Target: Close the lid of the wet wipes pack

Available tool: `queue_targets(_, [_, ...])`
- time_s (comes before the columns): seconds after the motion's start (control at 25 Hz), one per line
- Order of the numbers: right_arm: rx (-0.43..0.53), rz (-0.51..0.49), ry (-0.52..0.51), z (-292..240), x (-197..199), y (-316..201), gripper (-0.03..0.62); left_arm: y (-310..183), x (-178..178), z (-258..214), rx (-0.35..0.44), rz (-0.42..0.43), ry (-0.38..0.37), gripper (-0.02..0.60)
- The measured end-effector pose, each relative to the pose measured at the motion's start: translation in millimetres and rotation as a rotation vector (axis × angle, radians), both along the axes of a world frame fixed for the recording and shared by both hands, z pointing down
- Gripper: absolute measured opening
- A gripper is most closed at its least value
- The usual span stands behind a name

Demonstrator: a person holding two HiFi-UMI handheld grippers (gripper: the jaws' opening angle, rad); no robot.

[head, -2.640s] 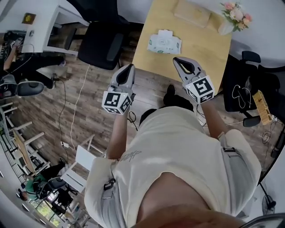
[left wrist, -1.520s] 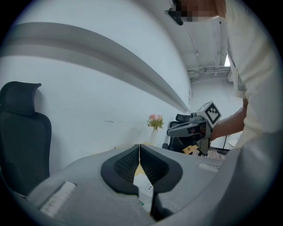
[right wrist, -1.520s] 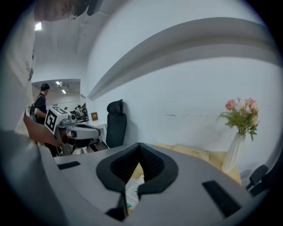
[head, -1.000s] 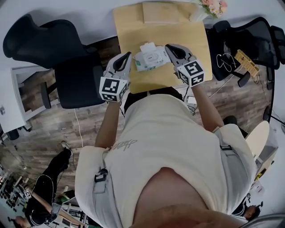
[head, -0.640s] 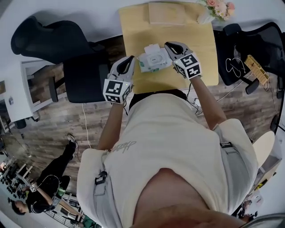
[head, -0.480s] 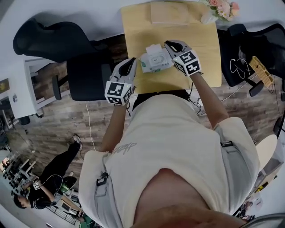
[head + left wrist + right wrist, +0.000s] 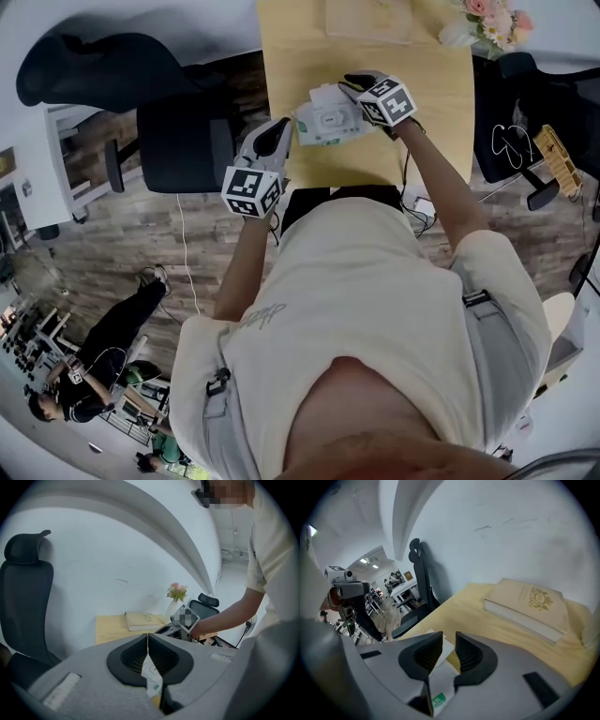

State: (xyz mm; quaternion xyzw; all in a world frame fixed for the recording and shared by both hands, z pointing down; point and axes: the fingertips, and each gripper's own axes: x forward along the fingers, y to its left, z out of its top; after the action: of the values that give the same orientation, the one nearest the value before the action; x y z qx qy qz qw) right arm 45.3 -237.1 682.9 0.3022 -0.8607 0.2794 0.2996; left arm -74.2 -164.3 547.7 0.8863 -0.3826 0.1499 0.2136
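L gripper (image 7: 280, 127): fingers clenched, tips meeting, at left edge of wet wipes pack (image 7: 328, 120), which lies on counter (image 7: 422, 141) betw. both grippers. R gripper (image 7: 347, 84) over pack's right side, fingers released w/ narrow gap. Beyond: book (image 7: 367, 19), flowers (image 7: 487, 21).

Light wood counter (image 7: 431, 131). The wet wipes pack (image 7: 328, 122) lies on it between the two claws, with the left claw (image 7: 281, 129) at its near-left edge and the right claw (image 7: 349, 84) at its far-right side. Past the right claw a tan book (image 7: 367, 19) lies flat, and a vase of pink flowers (image 7: 483, 23) stands further right.
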Motion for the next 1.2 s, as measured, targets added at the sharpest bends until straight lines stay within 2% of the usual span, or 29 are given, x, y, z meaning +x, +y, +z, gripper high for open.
queue_targets(0.36, [-0.231,-0.145,-0.003,36.3,-6.7,3.1,0.069,-7.3,-8.7,16.7,-0.036,-0.063,0.005,0.017])
queue_targets(0.64, [-0.329,-0.235,-0.042,45.3,-16.8,7.7,0.069,-3.1,-11.8,21.6,-0.050,-0.092,0.008,0.017])
queue_targets(0.76, [-0.326,-0.239,-0.054,42.2,-19.8,6.6,0.067,1.6,-17.0,22.3,-0.047,-0.101,0.003,0.017])
queue_targets(0.96, [-0.237,-0.238,-0.027,22.1,-18.6,7.1,0.066,9.0,-24.1,15.0,-0.026,-0.097,-0.004,0.017])
queue_targets(1.2, [-0.177,-0.221,-0.016,5.1,-20.7,22.4,0.064,19.6,-26.5,4.7,0.008,-0.079,0.005,0.017])
